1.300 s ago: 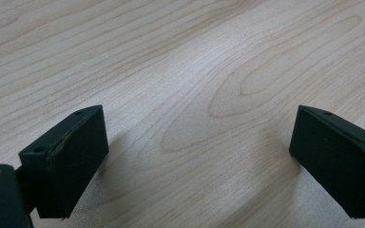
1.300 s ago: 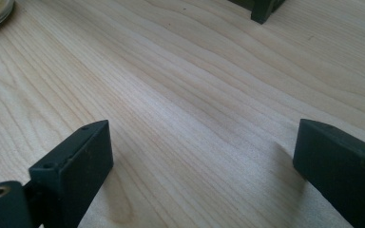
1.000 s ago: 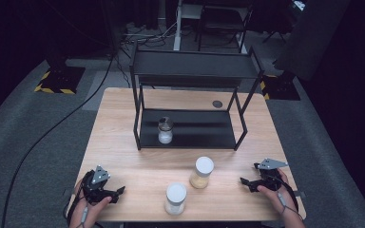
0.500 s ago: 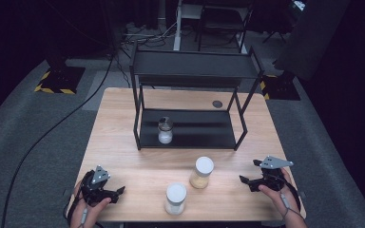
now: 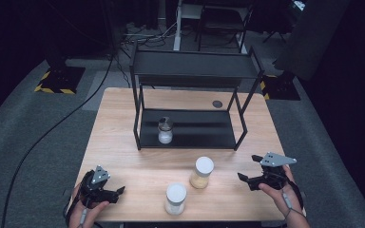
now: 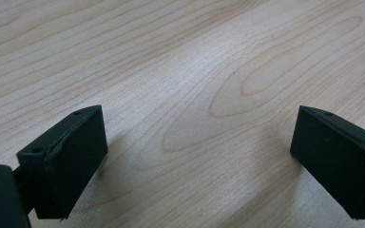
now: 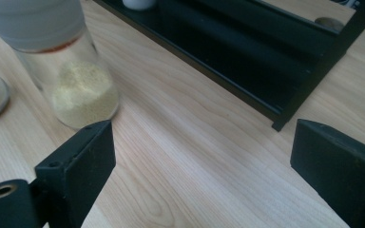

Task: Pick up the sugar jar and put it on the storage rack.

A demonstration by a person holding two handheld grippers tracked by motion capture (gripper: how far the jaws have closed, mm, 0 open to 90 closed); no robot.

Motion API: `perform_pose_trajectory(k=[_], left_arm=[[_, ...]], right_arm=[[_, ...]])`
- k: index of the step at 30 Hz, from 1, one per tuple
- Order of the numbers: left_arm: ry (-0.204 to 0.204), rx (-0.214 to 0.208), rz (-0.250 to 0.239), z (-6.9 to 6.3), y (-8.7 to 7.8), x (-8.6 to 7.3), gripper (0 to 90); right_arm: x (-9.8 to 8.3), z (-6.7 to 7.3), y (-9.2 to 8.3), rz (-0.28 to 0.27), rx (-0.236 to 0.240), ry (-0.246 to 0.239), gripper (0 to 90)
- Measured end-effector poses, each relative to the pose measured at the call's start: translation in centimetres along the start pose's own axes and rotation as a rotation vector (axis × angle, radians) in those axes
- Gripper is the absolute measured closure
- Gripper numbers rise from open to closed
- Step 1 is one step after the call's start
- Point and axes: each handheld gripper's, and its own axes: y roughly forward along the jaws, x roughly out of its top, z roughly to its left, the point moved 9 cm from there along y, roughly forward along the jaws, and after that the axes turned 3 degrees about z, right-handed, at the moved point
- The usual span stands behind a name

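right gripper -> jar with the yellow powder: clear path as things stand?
Probably yes. The right gripper is open and empty, and bare table lies between it and the yellow-powder jar; the white-powder jar sits off to the side.

High view looks down over the table [image 5: 123, 142]; both gripper views sit close above it, probably angled forward.

Tabletop [image 5: 123, 142] light wood, wavy grain. Shelf rack [image 5: 195, 71] black, at 12 o'clock. Jar with yellow powder [image 5: 202, 172], white lid, centre; jar with white powder [image 5: 175, 199], white lid, at 6 o'clock. Both grippers black, grey plates. Floor [image 5: 28, 142] grey carpet; yellow-black striped pad [image 5: 52, 88] at 10 o'clock.
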Motion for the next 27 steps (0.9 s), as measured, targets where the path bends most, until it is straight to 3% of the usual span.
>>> perform_pose_trajectory(k=[15, 27], left_arm=[[-0.003, 0.0, -0.002, 0.0, 0.0, 0.0, 4.4], [-0.022, -0.02, -0.012, 0.4, -0.1, -0.1, 4.4]], right_arm=[[3.2, 1.2, -1.6, -0.062, 0.094, 0.042, 7.8], [6.1, 3.2, -1.5, -0.075, 0.167, -0.011, 7.8]])
